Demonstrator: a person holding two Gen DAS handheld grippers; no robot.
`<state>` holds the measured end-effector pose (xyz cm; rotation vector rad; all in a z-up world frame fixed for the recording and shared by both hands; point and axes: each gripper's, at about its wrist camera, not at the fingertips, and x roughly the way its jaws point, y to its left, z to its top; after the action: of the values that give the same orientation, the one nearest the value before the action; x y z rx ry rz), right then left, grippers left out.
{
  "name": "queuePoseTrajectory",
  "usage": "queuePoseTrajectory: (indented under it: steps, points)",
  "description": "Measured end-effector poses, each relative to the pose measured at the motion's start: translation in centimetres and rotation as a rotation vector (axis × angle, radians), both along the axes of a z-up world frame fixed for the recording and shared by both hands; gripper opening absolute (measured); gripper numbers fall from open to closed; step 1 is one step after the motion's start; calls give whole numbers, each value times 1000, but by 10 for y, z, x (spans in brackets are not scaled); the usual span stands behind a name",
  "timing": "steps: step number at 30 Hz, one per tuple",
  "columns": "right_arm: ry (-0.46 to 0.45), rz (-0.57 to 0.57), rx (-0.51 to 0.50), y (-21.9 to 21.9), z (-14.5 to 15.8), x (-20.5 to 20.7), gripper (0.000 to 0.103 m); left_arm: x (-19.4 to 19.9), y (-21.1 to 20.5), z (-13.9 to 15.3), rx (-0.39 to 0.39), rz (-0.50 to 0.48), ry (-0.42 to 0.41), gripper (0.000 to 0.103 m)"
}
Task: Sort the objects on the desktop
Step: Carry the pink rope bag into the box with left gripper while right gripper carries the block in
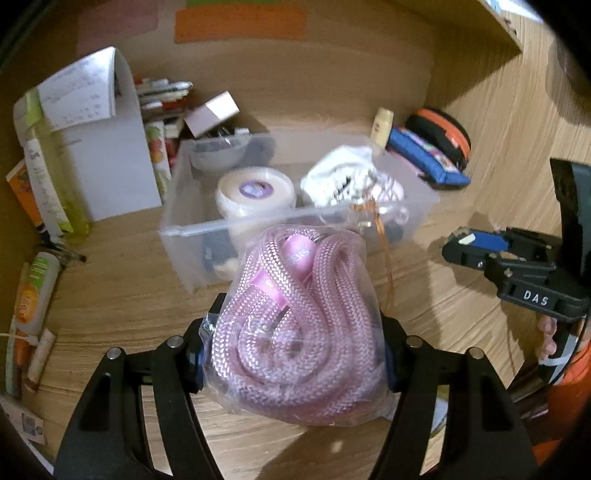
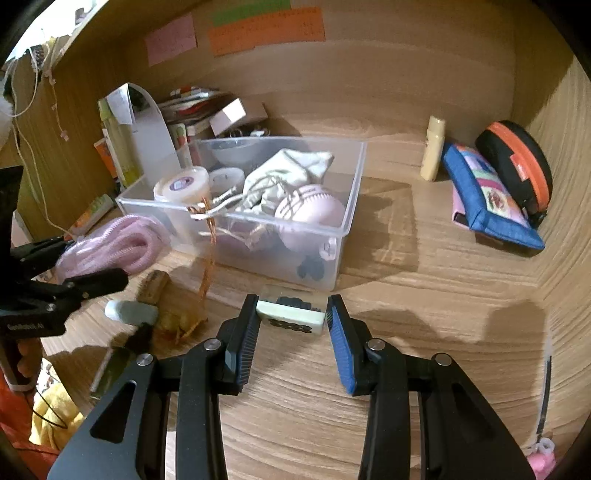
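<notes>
Bin: one clear plastic bin [image 2: 347, 192] is set on the wooden bench [image 2: 424, 332], toward its back edge and left of centre.
Bin contents: one white round tub with a purple-labelled lid [image 2: 181, 186], one whitish cloth drawstring pouch [image 2: 288, 173], one pale pink rounded item [image 2: 314, 210], one translucent bowl at the back [image 2: 232, 153] and some dark small items at the bottom [image 2: 312, 269] are seen inside; an orange cord [image 2: 209, 243] is draped over the front rim and down to the bench.
Bagged rope: one clear plastic bag of coiled pink rope [image 1: 295, 328] is gripped between the fingers of the left gripper [image 1: 295, 343], held above the bench just in front of the bin's front wall; the fingers are pressed against the bag's sides.
Small block: one pale rectangular block with dark markings [image 2: 291, 317] is clamped between the blue pads of the right gripper [image 2: 291, 321], just in front of the bin, above the bench.
Right side of the bench: one blue fabric pouch [image 2: 484, 195], one black and orange zip case [image 2: 517, 162] and one cream bottle [image 2: 434, 147] are placed near the back right corner.
Left side of the bench: one white file holder [image 2: 147, 125] with stacked booklets behind it is stood beside the bin; one pale green oblong item [image 2: 131, 312] is lying near the front left.
Wall: three coloured paper notes, pink [image 2: 171, 37], orange [image 2: 266, 31] and green, are stuck above the bench.
</notes>
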<state>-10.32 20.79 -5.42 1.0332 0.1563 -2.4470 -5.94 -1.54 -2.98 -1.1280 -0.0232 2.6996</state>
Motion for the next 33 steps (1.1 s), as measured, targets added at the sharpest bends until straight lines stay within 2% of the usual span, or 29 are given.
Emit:
queuePoseTrajectory:
  steps: [9,14,26,33]
  points:
    - [57,6,-21,-3,21,-1,34,-1,-13,30,65,34,88,67]
    - [73,11,-34,-4,27,-8,34,-14,-17,38,89,31,108,67]
    - [87,27,-39,-13,32,-37,34,-65,-4,39,106,17,89,67]
    - [79,40,-28,-19,28,-53,34,-96,11,31,112,-5,51,67]
